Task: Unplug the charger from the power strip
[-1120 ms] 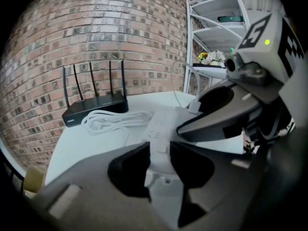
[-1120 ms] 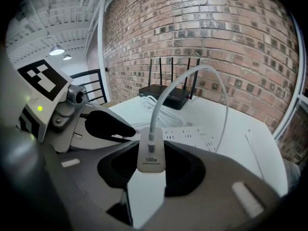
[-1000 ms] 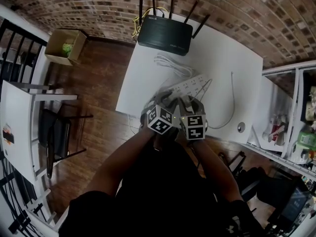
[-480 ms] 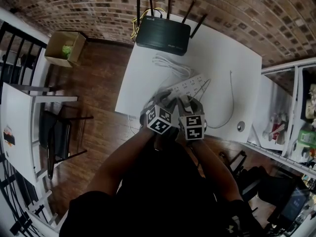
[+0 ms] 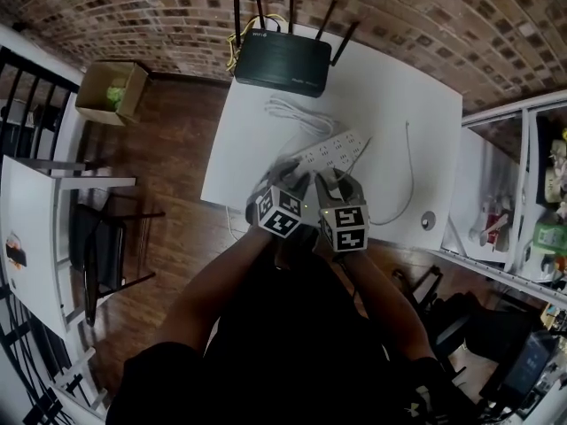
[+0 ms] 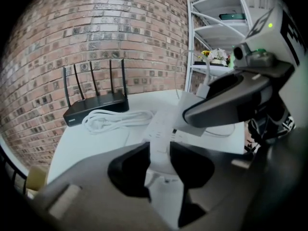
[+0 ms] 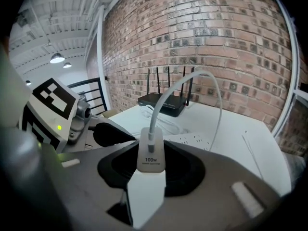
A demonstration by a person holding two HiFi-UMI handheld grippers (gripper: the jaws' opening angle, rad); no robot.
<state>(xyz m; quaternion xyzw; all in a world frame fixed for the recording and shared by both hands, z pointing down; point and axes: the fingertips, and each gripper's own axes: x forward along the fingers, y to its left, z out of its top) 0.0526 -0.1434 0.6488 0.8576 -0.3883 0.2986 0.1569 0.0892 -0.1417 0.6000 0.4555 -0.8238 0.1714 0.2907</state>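
Note:
A white power strip lies on the white table, running away from me. My left gripper is shut on its near end; in the left gripper view the strip sits clamped between the dark pads. My right gripper is right beside it, shut on the white charger, which is marked 100w. The charger's cable arcs up and over to the right. In the left gripper view the charger stands at the strip; whether its prongs are in a socket is hidden.
A black router with several antennas stands at the table's back. A coiled white cord lies in front of it. A thin cable and a small round object are at the right. A shelf unit flanks the table.
The head view has shifted a little, so the table sits slightly higher and to the left. Both grippers keep their grips and stay in place.

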